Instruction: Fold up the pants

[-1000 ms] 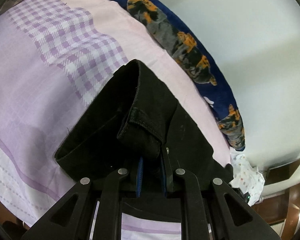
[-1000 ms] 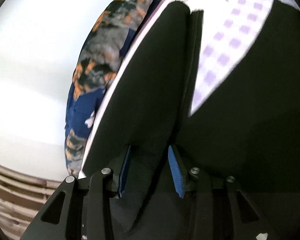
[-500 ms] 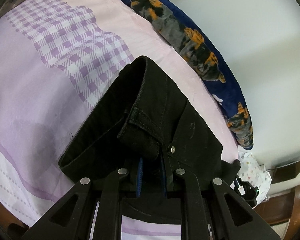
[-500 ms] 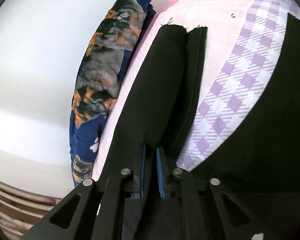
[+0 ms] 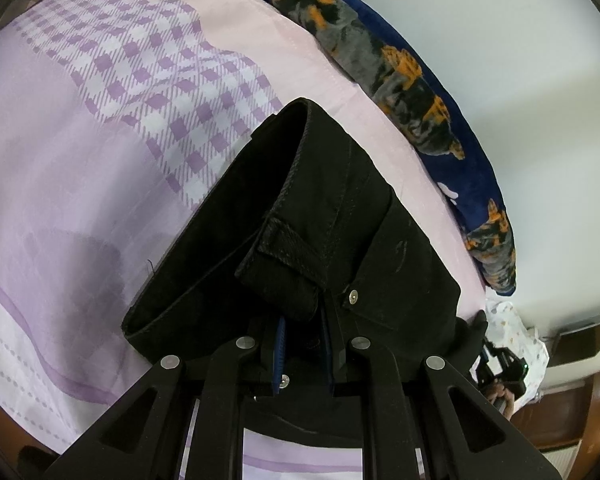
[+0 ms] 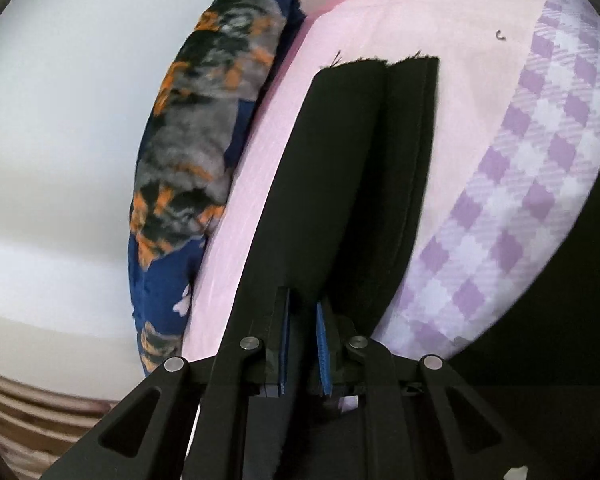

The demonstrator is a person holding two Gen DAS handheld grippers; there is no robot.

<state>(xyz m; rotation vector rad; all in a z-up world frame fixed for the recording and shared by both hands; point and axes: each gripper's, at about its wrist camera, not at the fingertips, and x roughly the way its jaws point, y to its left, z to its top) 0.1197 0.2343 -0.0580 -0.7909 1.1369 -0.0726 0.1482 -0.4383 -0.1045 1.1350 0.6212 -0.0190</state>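
Observation:
Black pants [image 5: 340, 220] lie on the bed, their waist end bunched and lifted in front of my left gripper [image 5: 303, 328], which is shut on the waistband near a silver rivet. In the right wrist view both pant legs [image 6: 340, 160] stretch away side by side to their frayed hems. My right gripper [image 6: 303, 320] has its jaws closing on the leg fabric, and the blue pads [image 6: 322, 344] press on the cloth between them. A dark mass of pants fills the right edge of that view.
The bed sheet [image 5: 100, 160] is pink and lilac with a purple check. A rolled navy blanket with orange patches [image 5: 400, 68] lies along the far edge by a white wall. A spotted white cloth [image 5: 512, 332] and wooden furniture [image 5: 596, 400] sit at lower right.
The right gripper's jaws went from wide apart to shut on the pant leg, and it drew back so the hems came into view. The left gripper kept its hold.

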